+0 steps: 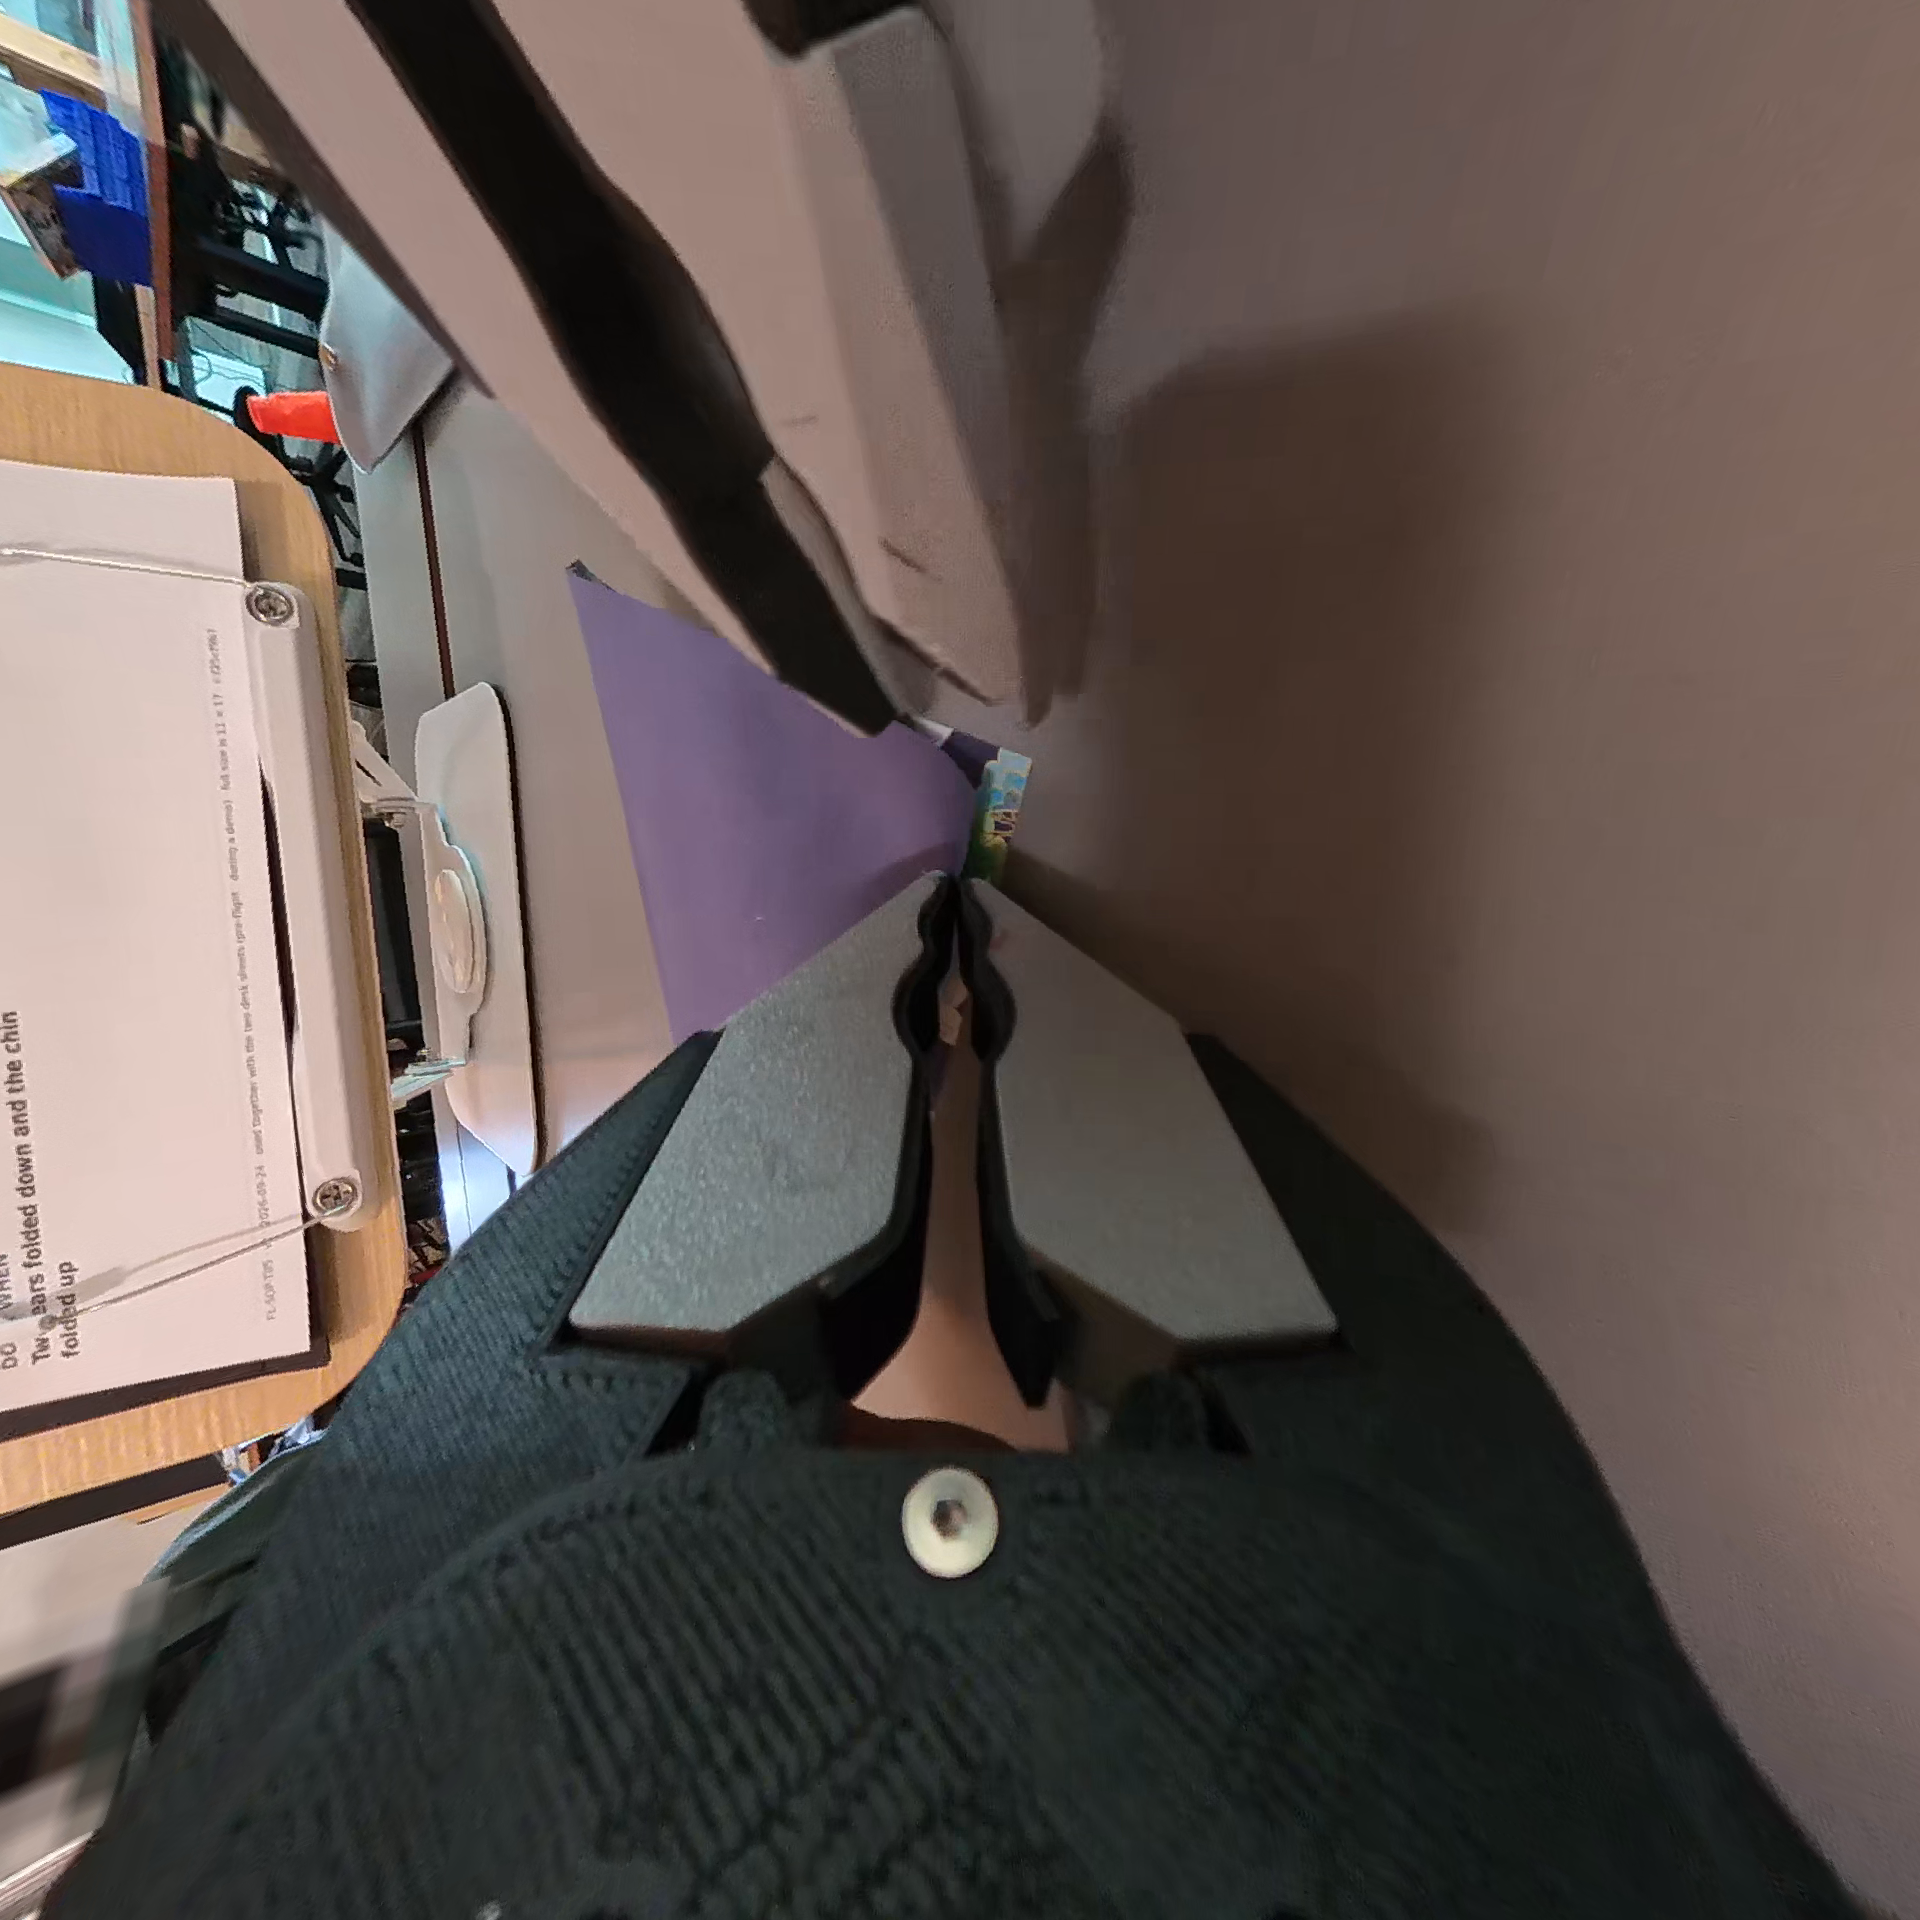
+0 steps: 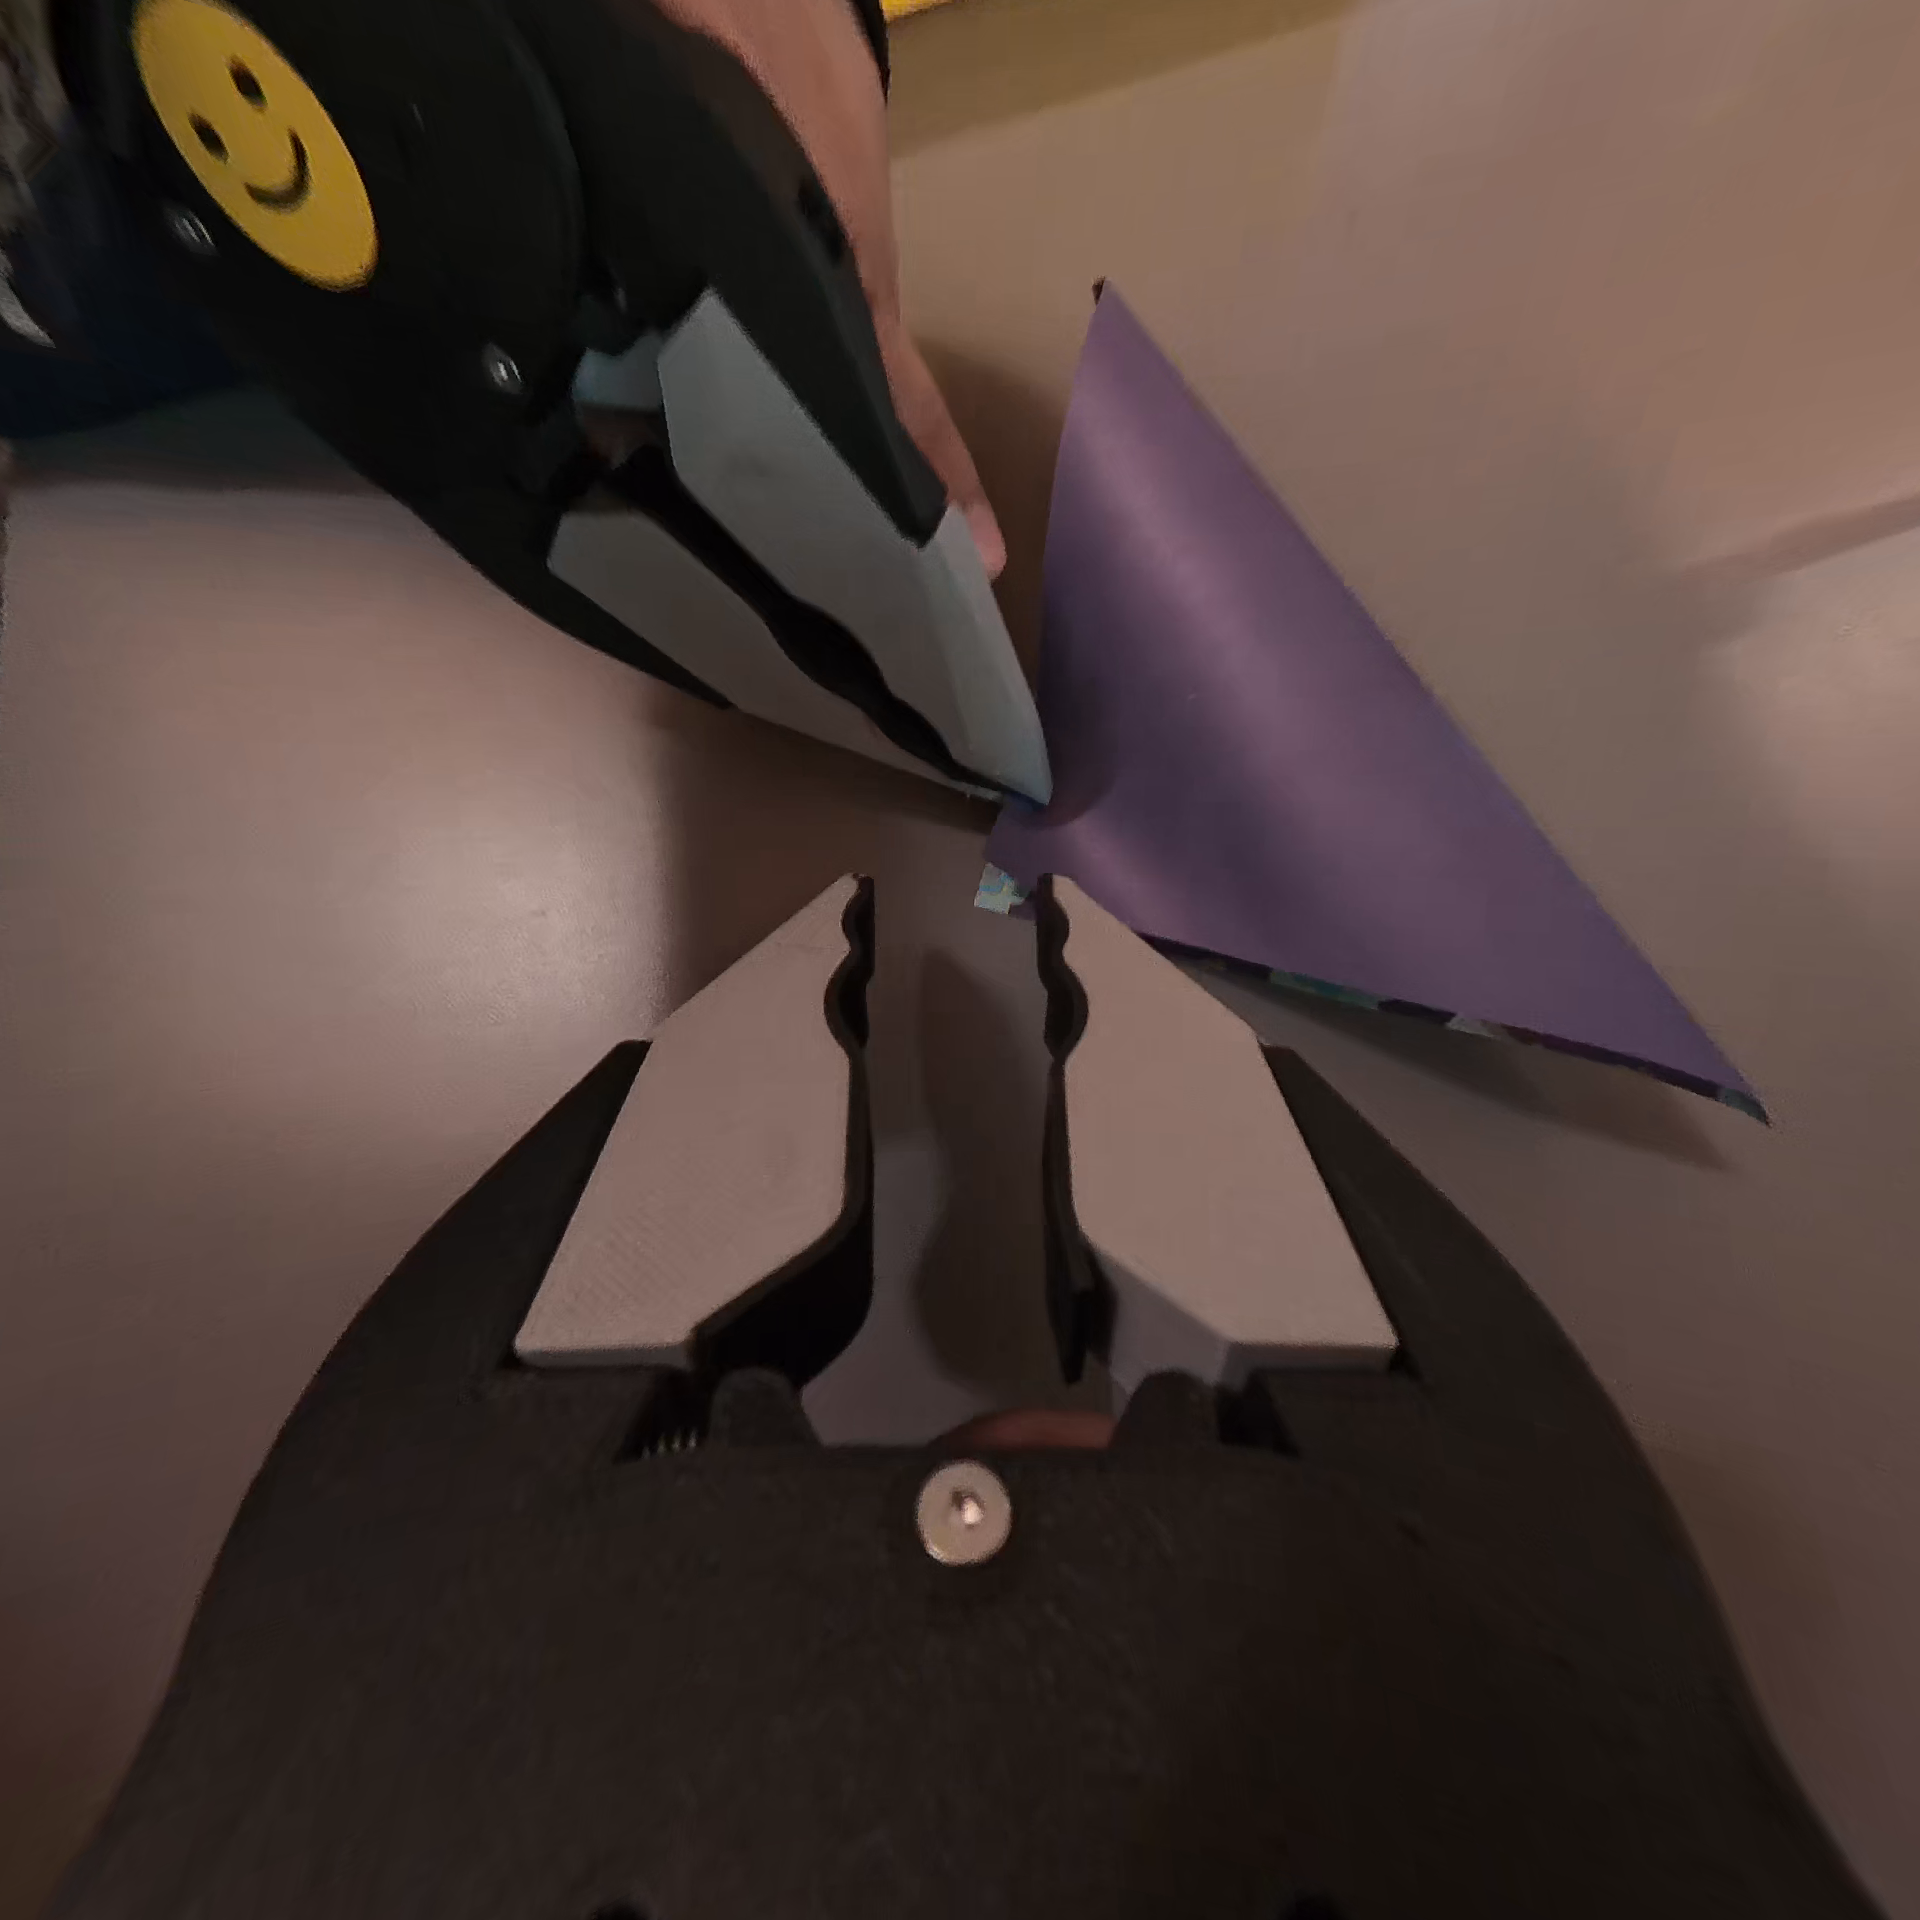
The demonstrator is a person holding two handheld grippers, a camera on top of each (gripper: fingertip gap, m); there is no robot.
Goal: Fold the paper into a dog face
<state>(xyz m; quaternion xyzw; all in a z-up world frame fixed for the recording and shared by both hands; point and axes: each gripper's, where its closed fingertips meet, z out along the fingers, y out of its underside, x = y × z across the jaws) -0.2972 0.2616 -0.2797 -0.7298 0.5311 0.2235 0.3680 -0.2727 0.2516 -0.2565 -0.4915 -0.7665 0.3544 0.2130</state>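
The purple paper (image 2: 1247, 707) lies folded into a triangle on the table, and its patterned inner side (image 2: 1000, 891) shows at the near corner and along the lower edge. My left gripper (image 1: 956, 885) is shut on that near corner. In the right wrist view it (image 2: 1023, 790) comes in from the upper left, carries a yellow smiley sticker, and dimples the paper at its tips. The paper (image 1: 769, 831) rises to the left of those tips. My right gripper (image 2: 954, 883) is open and empty, with its right tip just touching the paper's corner. Its blurred fingers (image 1: 883, 468) cross the top of the left wrist view.
The tan table top (image 2: 416, 935) surrounds the paper. A wooden board with a clipped printed sheet (image 1: 135, 935) stands at the left. A white device (image 1: 468, 883) sits beside it. Blue bins (image 1: 94, 197) and an orange object (image 1: 296, 416) are far off.
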